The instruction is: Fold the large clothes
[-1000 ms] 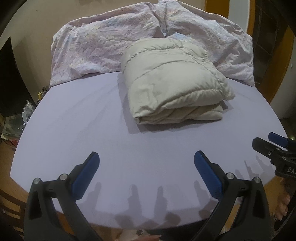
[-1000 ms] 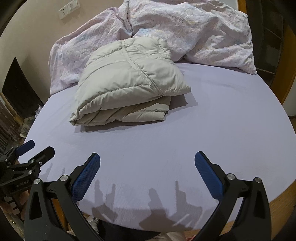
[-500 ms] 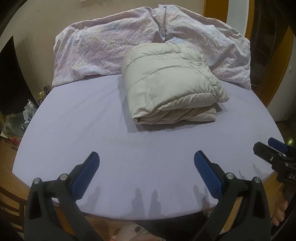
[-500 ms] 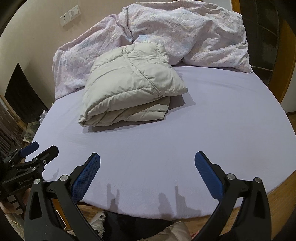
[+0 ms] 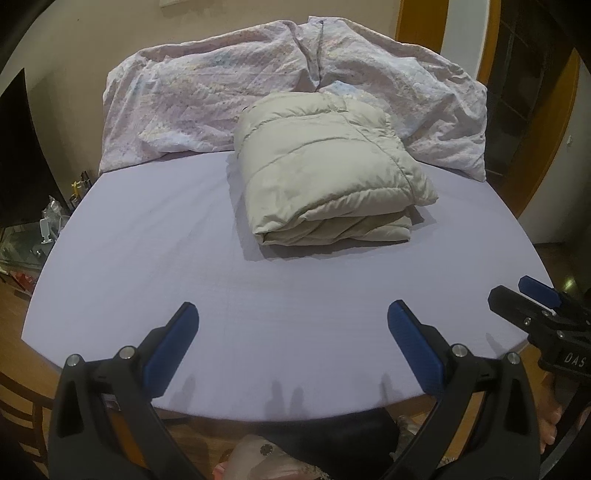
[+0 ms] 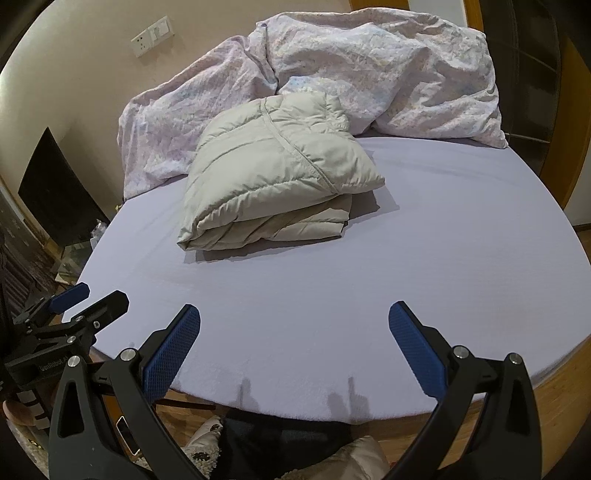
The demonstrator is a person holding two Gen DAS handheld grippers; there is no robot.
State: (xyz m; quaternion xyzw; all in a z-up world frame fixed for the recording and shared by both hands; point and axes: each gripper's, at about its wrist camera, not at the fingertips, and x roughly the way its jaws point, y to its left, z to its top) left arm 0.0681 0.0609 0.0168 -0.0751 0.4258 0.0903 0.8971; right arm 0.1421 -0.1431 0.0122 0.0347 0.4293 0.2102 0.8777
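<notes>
Left wrist view: left gripper (image 5: 291,314) has its jaws wide apart w/ nothing between them, blue pads (image 5: 171,349) hanging over the near edge of the lilac bed sheet (image 5: 147,266). Folded beige puffer jacket (image 5: 328,170) sits toward the far side of the bed, a bit right of centre, well apart from the gripper, its back edge touching the crumpled pink duvet (image 5: 207,107) piled at the head. Right gripper (image 5: 524,299) pokes in at the right edge, near the bed's rim, jaws parted, holding nothing.

Right wrist view: right gripper (image 6: 293,315) also spread wide, empty, over the bed's near edge. Jacket (image 6: 273,170) lies left of centre, folded into a stacked bundle, against the duvet (image 6: 388,70). Left gripper (image 6: 90,297) shows at lower left, beside the bed edge, jaws apart. Wall socket (image 6: 153,35) behind the bed.
</notes>
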